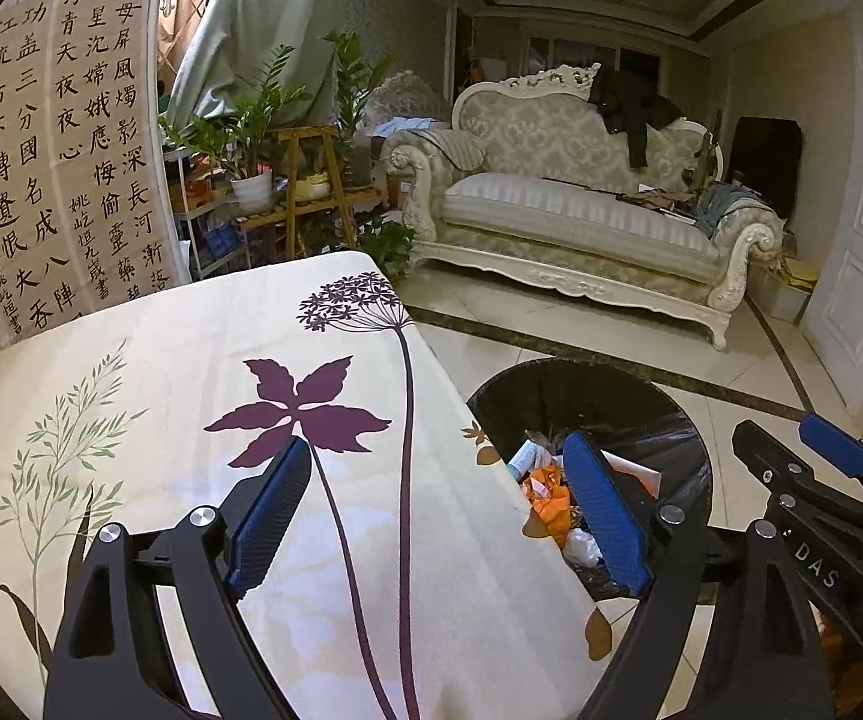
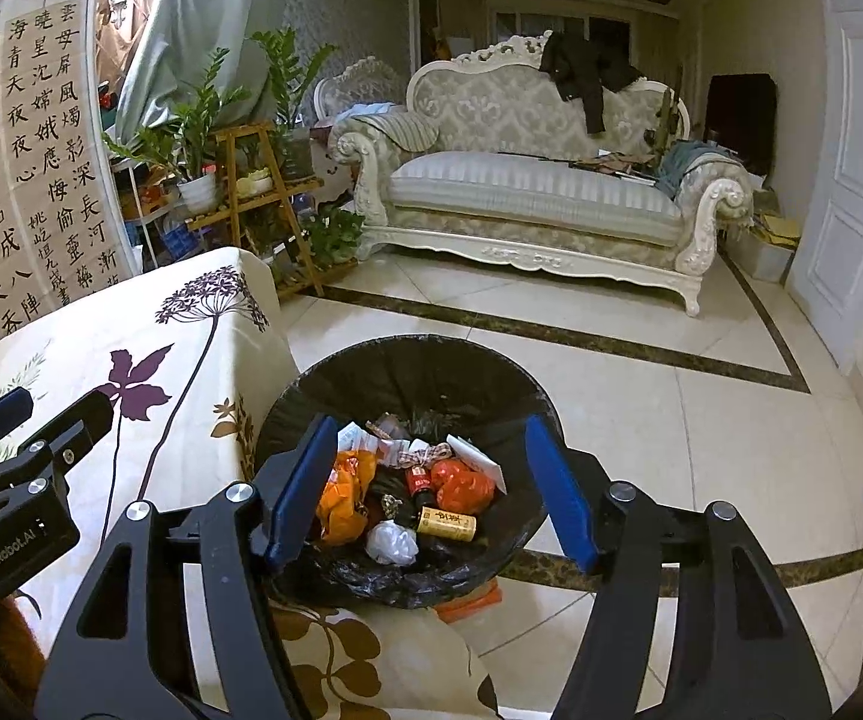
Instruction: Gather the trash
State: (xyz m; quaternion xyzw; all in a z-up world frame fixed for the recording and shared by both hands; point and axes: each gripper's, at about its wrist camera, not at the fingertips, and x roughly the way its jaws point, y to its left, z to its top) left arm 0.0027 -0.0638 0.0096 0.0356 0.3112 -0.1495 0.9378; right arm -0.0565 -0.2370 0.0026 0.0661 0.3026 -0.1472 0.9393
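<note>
Left wrist view: left gripper [image 1: 440,516] held above cream floral tablecloth [image 1: 191,420], jaws spread wide, nothing between them.
Right wrist view: right gripper [image 2: 431,492] held over round black-lined trash bin [image 2: 407,372], jaws apart and empty.
Bin contents: orange wrappers [image 2: 341,492], white crumpled bag [image 2: 392,543], yellow can [image 2: 446,522]; its print unreadable.
Writing: "DAS", "GenRobot.AI" on gripper bodies; calligraphy sheets [image 1: 41,150] on wall.
Cut off: bin's near rim hidden by fingers.

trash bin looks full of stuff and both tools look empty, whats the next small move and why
Probably swing the right tool away from the trash bin and back toward the table to look for more litter. Its jaws stand open with nothing between them, and wrappers and a small bottle already lie inside the bin. The left tool is open and empty too, over the table edge.
</note>
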